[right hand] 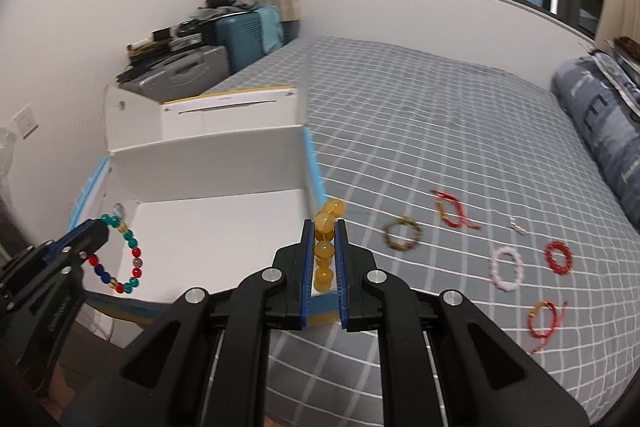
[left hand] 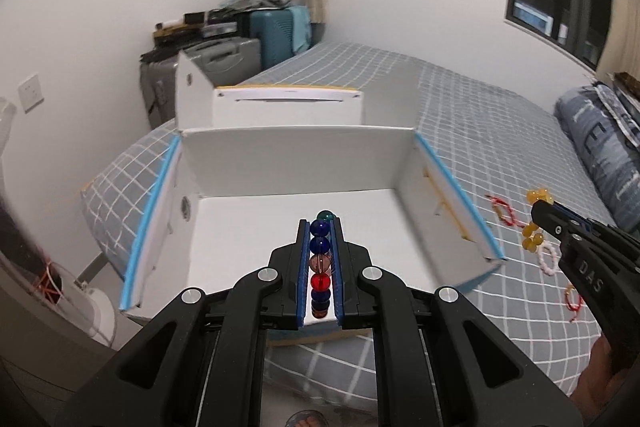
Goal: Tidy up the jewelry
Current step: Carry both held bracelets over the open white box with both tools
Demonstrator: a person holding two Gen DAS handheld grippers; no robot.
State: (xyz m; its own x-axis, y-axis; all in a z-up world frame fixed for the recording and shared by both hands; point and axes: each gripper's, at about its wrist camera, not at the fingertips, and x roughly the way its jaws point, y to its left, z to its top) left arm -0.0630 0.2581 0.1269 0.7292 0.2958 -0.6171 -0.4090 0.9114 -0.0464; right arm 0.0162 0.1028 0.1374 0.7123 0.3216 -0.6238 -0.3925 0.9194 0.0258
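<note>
My left gripper (left hand: 320,227) is shut on a multicoloured bead bracelet (left hand: 320,259) and holds it over the open white box (left hand: 280,163). In the right wrist view the same bracelet (right hand: 120,255) hangs as a ring from the left gripper (right hand: 100,231) above the box floor (right hand: 208,235). My right gripper (right hand: 324,227) is shut on a yellow bead bracelet (right hand: 325,247), just past the box's right wall. In the left wrist view the right gripper (left hand: 538,211) holds the yellow bracelet (left hand: 534,231) above the bed.
The box sits on a grey checked bed (right hand: 420,115). Several bracelets lie on it to the right: a brown-green one (right hand: 402,233), a red cord (right hand: 454,215), a pink one (right hand: 506,269), a red bead one (right hand: 558,257). A folded duvet (right hand: 600,131) lies at far right. Suitcases (right hand: 192,67) stand behind.
</note>
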